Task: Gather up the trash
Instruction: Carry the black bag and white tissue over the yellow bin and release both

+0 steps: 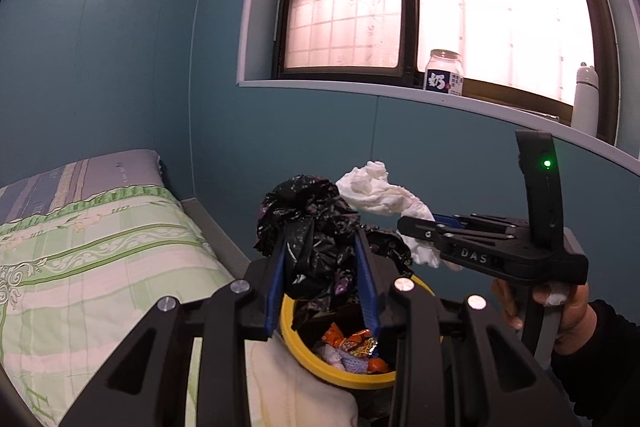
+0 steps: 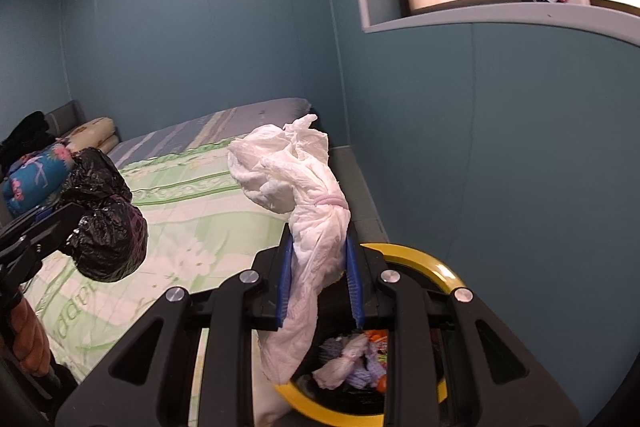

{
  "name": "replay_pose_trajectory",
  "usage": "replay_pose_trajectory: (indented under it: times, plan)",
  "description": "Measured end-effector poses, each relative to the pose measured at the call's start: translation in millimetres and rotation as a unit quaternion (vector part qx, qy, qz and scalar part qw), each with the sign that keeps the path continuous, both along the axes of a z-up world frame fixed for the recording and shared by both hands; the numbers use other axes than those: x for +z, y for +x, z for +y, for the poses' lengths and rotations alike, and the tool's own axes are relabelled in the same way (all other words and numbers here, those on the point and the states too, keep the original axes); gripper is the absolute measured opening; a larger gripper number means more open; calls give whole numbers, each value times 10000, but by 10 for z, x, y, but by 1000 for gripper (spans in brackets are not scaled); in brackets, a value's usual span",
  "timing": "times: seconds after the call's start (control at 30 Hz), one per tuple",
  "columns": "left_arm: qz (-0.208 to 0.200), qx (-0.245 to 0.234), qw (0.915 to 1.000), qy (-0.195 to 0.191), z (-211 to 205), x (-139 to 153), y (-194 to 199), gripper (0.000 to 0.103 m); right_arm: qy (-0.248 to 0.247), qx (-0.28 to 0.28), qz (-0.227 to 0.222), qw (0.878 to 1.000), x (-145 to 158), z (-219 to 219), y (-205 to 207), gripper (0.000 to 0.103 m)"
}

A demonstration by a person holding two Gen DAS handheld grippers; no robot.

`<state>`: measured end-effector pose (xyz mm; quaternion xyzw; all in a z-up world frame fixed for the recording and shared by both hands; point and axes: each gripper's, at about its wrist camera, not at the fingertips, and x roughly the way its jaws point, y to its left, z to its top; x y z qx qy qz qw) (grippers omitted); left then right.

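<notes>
Crumpled black plastic bag [image 1: 308,227] clamped between left gripper [image 1: 325,259] fingers; wadded white tissue bundle [image 2: 296,187] clamped between right gripper [image 2: 318,267] fingers, both above yellow-rimmed bin [image 1: 298,347].

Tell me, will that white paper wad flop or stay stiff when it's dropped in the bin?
Probably floppy: the white paper wad droops below the right tool that pinches it. Likely light too, since it looks thin and crumpled. It should land softly in the yellow-rimmed bin.

The bin [image 1: 296,343] is set beside the bed [image 1: 100,267], below the windowsill [image 1: 360,89], on which a jar [image 1: 444,73] is stood. The crumpled bag [image 1: 308,235] is held above the bin in the left tool [image 1: 324,267]. To its right, the wad of tissue [image 1: 372,187] is held in the right tool [image 1: 416,227].
</notes>
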<state>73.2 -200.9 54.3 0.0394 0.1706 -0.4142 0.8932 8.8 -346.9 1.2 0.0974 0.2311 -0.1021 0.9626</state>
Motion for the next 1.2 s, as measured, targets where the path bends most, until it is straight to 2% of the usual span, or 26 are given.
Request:
replay_pose_trajectory:
  times: [0.23, 0.4, 0.6, 0.87, 1.2]
  plan:
    - [64, -222, 9996, 174, -413, -90, 100, 30, -104, -402, 265, 9988, -148, -272, 83, 23]
    - [587, -404, 9971, 263, -745, -295, 287, 30, -117, -508, 503, 9974, -322, -483, 162, 23]
    - [805, -336, 9951, 459, -1076, -565, 487, 30, -36, -562, 827, 9950, -547, -704, 306, 23]
    - [1336, -202, 9888, 638, -1325, -991, 836, 30, 137, -514, 1354, 9894, -846, -830, 571, 23]
    - [1733, -198, 9821, 712, -1485, -1334, 1100, 31, 165, -280, 1677, 9853, -970, -823, 710, 23]
